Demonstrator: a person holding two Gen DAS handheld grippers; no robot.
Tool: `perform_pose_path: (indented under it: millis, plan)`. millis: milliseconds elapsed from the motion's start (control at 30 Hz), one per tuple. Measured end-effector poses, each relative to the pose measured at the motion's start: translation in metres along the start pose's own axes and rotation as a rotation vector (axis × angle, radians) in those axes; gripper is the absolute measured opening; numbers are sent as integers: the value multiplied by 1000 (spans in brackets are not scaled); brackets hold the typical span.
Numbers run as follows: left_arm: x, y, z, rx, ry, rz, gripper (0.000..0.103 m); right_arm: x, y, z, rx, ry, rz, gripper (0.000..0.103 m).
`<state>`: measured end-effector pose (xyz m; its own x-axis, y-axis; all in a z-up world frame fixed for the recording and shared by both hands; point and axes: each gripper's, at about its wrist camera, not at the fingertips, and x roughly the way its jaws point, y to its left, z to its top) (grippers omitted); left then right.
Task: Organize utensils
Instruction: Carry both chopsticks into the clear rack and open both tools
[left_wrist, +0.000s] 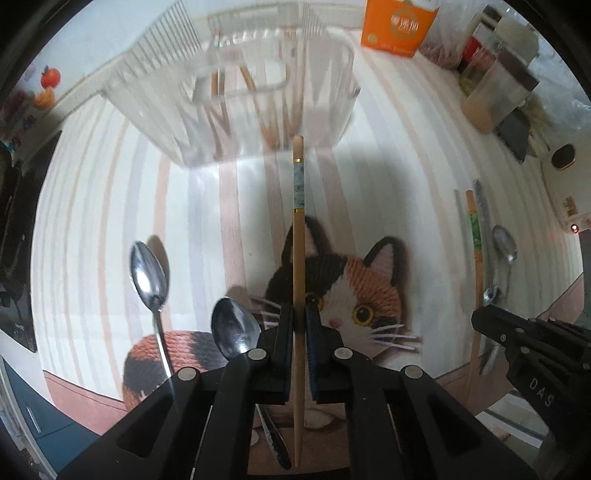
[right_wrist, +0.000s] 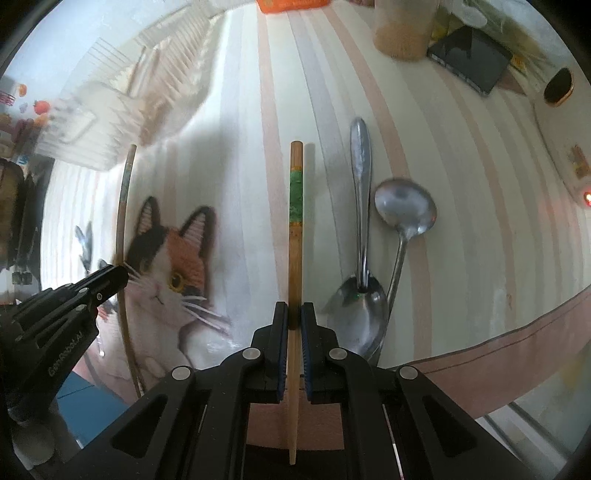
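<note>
The right gripper (left_wrist: 480, 317) body bore the letters "DAS". The left gripper (right_wrist: 123, 275) body bore "GenRobot.AI". Print on the orange box (left_wrist: 397, 26) was illegible.

The table (right_wrist: 461, 184) is covered with a cloth of pale stripes that bears a picture of a calico cat (left_wrist: 354, 291). On it lie two steel spoons (left_wrist: 149, 280) at the left and two more spoons (right_wrist: 404, 221) at the right. A clear ribbed organizer basket (left_wrist: 236, 107) stands at the far side, near an orange box (left_wrist: 397, 26) and a jar (left_wrist: 495, 92).
</note>
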<state>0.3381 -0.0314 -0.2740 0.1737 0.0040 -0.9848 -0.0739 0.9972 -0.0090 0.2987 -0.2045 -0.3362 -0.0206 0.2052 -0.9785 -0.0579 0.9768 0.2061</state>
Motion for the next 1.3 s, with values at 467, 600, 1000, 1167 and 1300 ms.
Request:
perform_pose_path:
  millis: [467,600,1000,1167,1300]
  plan:
    - [-84,53,-11,-118,-148,15,4,-75,34,47,-69,-121,175,7]
    - [-120,67,2,-165,-225,-7,4,-99,54,74,-99,-155,247,7]
    - [-135,97,158,-234,-248,-183,4,-116,111,213,-138,-205,275,7]
    - [-86,109,212,-209,-140,-152,4,-81,130,255,-125,-165,235,7]
    - [-52,114,230,-202,-68,-145,4,-49,138,272,-121,-131,186,7]
